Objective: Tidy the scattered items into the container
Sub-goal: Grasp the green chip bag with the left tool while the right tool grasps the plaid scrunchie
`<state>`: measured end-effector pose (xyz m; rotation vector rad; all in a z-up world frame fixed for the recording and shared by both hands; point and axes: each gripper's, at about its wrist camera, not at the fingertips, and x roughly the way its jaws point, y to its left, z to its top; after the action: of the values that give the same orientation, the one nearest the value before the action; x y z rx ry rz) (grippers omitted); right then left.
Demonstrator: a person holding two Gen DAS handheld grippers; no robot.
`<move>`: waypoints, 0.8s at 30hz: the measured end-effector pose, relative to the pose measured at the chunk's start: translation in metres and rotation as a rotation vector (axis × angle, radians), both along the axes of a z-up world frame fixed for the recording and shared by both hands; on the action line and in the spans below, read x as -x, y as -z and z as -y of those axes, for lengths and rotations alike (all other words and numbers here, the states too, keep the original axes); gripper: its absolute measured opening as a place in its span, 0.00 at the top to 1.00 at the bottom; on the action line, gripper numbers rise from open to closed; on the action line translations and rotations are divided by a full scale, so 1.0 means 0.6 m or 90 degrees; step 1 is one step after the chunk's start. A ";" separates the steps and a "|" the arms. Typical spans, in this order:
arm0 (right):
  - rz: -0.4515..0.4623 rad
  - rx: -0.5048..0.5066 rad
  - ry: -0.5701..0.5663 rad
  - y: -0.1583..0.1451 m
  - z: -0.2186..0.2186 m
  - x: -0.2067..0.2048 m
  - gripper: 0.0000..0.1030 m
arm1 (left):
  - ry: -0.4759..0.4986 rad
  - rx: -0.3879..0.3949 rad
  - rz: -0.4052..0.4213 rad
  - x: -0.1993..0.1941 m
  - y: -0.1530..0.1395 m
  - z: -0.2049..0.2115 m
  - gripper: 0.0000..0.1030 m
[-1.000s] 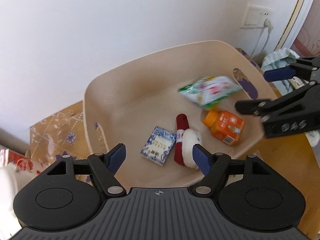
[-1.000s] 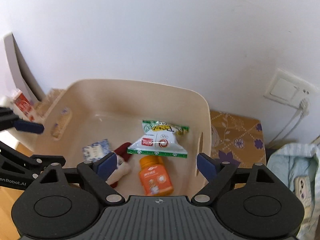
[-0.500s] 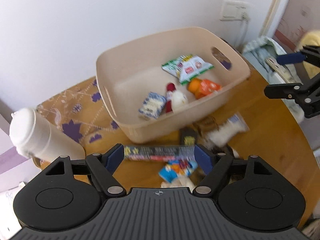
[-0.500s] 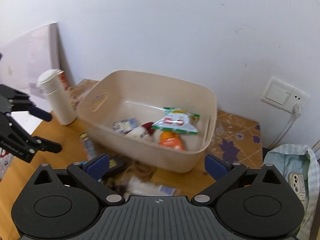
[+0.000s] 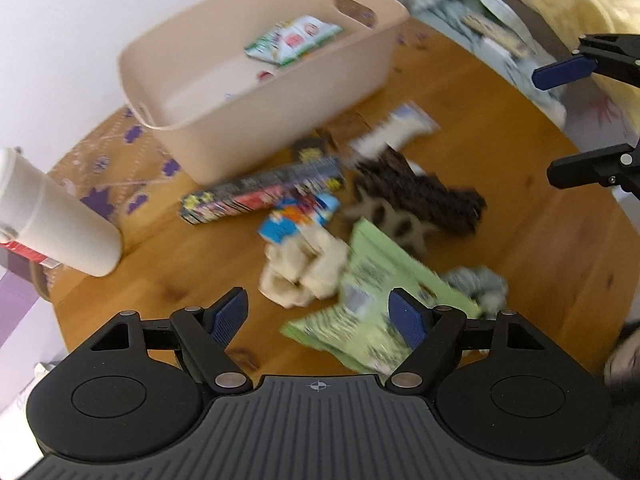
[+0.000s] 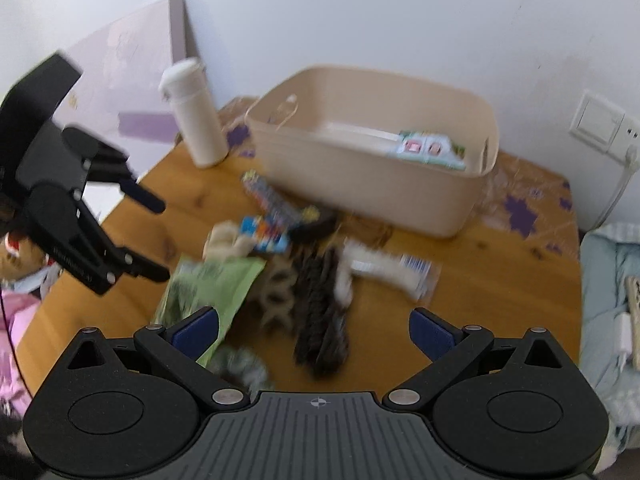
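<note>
- Both grippers, left (image 5: 318, 314) and right (image 6: 314, 326), hang spread wide, holding nothing.
- Loose items (image 5: 320, 216) lie on the table (image 5: 540, 240) beside the bin (image 5: 280, 92).
- Blur hides all print.

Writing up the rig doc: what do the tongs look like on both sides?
Both match: matte black linkage arms, blue finger pads, silver pivot pins, ribbed grey body with a small crosshair mark. Left tongs; right tongs. White lettering on the left one's arm, blurred. No cables or sleeves visible.
</note>
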<state>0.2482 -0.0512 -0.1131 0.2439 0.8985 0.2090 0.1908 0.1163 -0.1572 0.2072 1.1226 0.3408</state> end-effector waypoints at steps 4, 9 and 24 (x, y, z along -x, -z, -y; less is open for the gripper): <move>-0.030 -0.007 -0.011 0.033 -0.030 0.023 0.00 | 0.032 0.001 -0.029 0.001 0.023 0.017 0.23; -0.049 0.009 -0.031 0.057 -0.071 0.040 0.00 | 0.047 0.000 -0.061 -0.001 0.050 0.022 0.23; -0.095 0.016 -0.067 0.115 -0.144 0.009 0.00 | 0.094 -0.008 -0.128 -0.036 0.117 0.017 0.22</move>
<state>0.2431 0.0354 -0.1823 0.1906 1.0624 0.2804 0.2124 0.1061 -0.2277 0.3391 1.2956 0.1982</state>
